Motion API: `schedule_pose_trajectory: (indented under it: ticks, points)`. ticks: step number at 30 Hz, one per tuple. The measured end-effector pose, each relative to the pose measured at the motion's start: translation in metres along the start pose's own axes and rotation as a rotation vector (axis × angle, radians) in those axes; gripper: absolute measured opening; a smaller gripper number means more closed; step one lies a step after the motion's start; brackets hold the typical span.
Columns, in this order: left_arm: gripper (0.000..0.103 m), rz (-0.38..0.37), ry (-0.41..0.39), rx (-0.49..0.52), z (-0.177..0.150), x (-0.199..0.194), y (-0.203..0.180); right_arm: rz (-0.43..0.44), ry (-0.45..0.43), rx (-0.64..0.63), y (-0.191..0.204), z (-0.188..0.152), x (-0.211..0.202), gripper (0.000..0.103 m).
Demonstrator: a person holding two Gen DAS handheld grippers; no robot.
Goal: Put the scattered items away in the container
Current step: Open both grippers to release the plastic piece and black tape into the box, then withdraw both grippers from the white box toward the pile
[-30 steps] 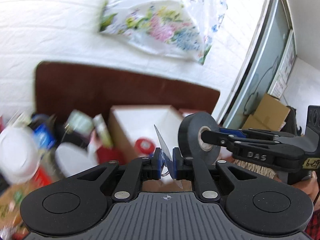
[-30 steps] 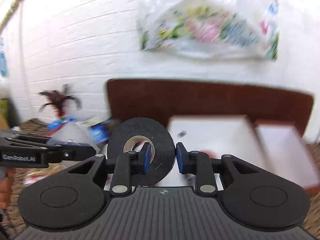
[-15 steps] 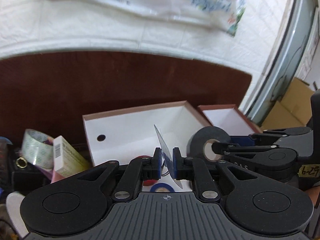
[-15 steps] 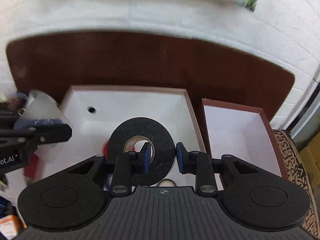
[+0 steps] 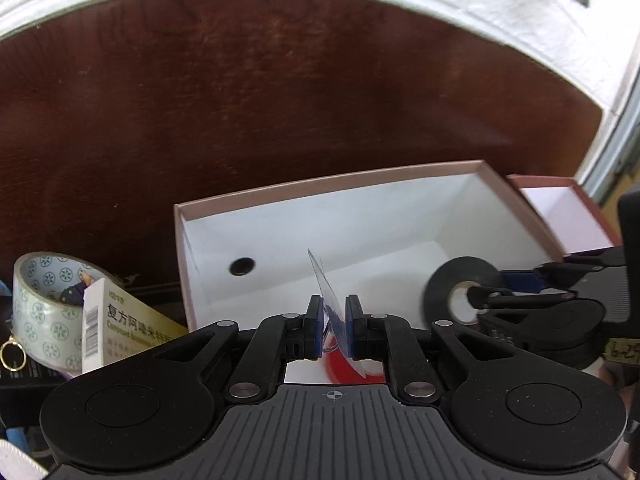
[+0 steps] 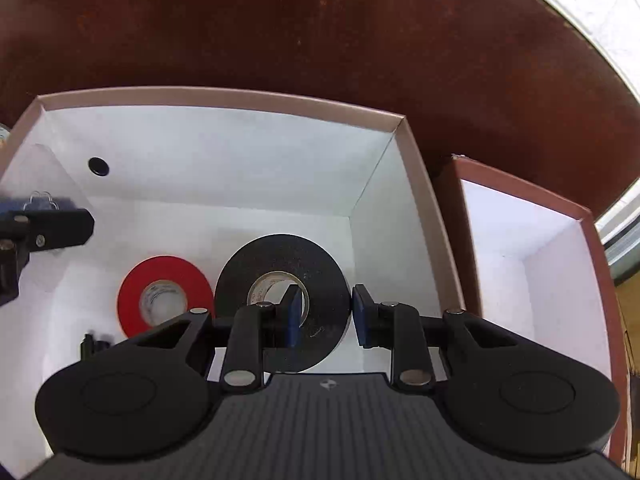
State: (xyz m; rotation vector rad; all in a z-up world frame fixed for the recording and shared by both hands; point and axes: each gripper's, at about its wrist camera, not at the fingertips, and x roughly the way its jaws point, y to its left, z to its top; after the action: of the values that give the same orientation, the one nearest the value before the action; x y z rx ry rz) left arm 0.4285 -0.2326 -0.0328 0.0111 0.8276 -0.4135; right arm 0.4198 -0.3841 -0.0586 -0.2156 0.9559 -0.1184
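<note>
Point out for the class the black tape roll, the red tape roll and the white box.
black tape roll (image 6: 256,272), right wrist view, on its flat face.
red tape roll (image 6: 136,288), right wrist view, on its flat red face.
white box (image 6: 224,98), right wrist view, on its far rim.
</note>
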Motion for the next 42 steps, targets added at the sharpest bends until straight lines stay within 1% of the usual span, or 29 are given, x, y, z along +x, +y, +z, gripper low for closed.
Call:
schedule_pose_trajectory:
  ticks: [3, 4, 6, 7, 8, 9, 10, 11, 12, 13, 14, 15, 17, 18, 20, 21, 23, 28, 30, 31, 35, 37, 42]
  points:
    - [0.008, 0.001, 0.001, -0.002, 0.001, 0.005, 0.003, 0.005, 0.004, 0.005, 0.001, 0.001, 0.007, 0.03]
    - [0.018, 0.005, 0.0, 0.003, 0.001, 0.005, 0.003, 0.005, 0.004, 0.008, 0.002, 0.001, 0.008, 0.031]
    - [0.031, 0.011, -0.014, 0.006, 0.001, 0.003, 0.002, 0.006, -0.005, 0.007, 0.003, 0.001, 0.01, 0.032]
    - [0.041, 0.0, -0.026, 0.005, 0.001, 0.001, 0.001, 0.008, -0.012, 0.006, 0.003, 0.0, 0.009, 0.035]
    - [0.056, -0.026, -0.036, 0.004, 0.0, -0.001, 0.001, 0.013, -0.03, 0.007, 0.003, -0.002, 0.006, 0.038]
    - [0.063, -0.058, -0.045, 0.006, 0.0, -0.004, -0.001, 0.023, -0.046, 0.009, 0.001, -0.005, 0.002, 0.042]
    - [0.08, -0.075, -0.053, 0.016, -0.001, -0.008, -0.004, 0.034, -0.061, 0.009, 0.001, -0.003, -0.003, 0.05]
    - [0.093, -0.025, -0.068, 0.012, -0.002, -0.014, -0.007, 0.04, -0.076, 0.007, 0.001, -0.003, -0.009, 0.058]
    - [0.101, 0.039, -0.097, 0.011, -0.002, -0.018, -0.011, 0.015, -0.092, 0.005, 0.001, -0.003, -0.014, 0.067]
    - [0.103, 0.086, -0.136, 0.023, -0.003, -0.024, -0.012, -0.007, -0.121, -0.001, 0.0, -0.004, -0.021, 0.085]
    - [0.103, 0.1, -0.17, 0.044, -0.005, -0.03, -0.013, 0.003, -0.15, -0.001, -0.001, -0.005, -0.029, 0.086]
    - [0.103, 0.095, -0.184, 0.064, -0.006, -0.035, -0.013, 0.032, -0.164, 0.009, -0.003, -0.007, -0.036, 0.086]
    - [0.103, 0.073, -0.182, 0.076, -0.008, -0.042, -0.011, 0.078, -0.175, 0.022, -0.006, -0.011, -0.05, 0.087]
    - [0.103, 0.068, -0.182, 0.07, -0.01, -0.046, -0.009, 0.087, -0.186, 0.019, -0.006, -0.014, -0.058, 0.088]
    - [0.103, 0.062, -0.185, 0.058, -0.015, -0.054, -0.007, 0.077, -0.201, 0.008, -0.006, -0.02, -0.07, 0.098]
    - [0.103, 0.058, -0.183, 0.055, -0.018, -0.058, -0.006, 0.075, -0.203, 0.004, -0.005, -0.023, -0.076, 0.099]
    - [0.103, 0.051, -0.179, 0.059, -0.022, -0.064, -0.006, 0.081, -0.208, 0.006, -0.005, -0.029, -0.086, 0.1]
    - [0.103, 0.067, -0.166, 0.048, -0.035, -0.085, -0.008, 0.098, -0.195, 0.024, -0.002, -0.041, -0.109, 0.101]
    - [0.103, 0.071, -0.169, 0.039, -0.044, -0.099, -0.009, 0.106, -0.215, 0.027, 0.001, -0.048, -0.122, 0.101]
    - [0.103, 0.066, -0.176, 0.035, -0.049, -0.11, -0.007, 0.113, -0.229, 0.035, 0.0, -0.052, -0.122, 0.102]
    - [0.103, 0.051, -0.19, 0.005, -0.07, -0.142, -0.004, 0.134, -0.286, 0.069, 0.005, -0.074, -0.153, 0.102]
    - [0.103, 0.047, -0.209, -0.006, -0.083, -0.161, -0.004, 0.141, -0.313, 0.085, 0.008, -0.086, -0.169, 0.102]
    - [0.103, 0.026, -0.254, 0.01, -0.121, -0.206, 0.0, 0.144, -0.381, 0.102, 0.025, -0.121, -0.212, 0.102]
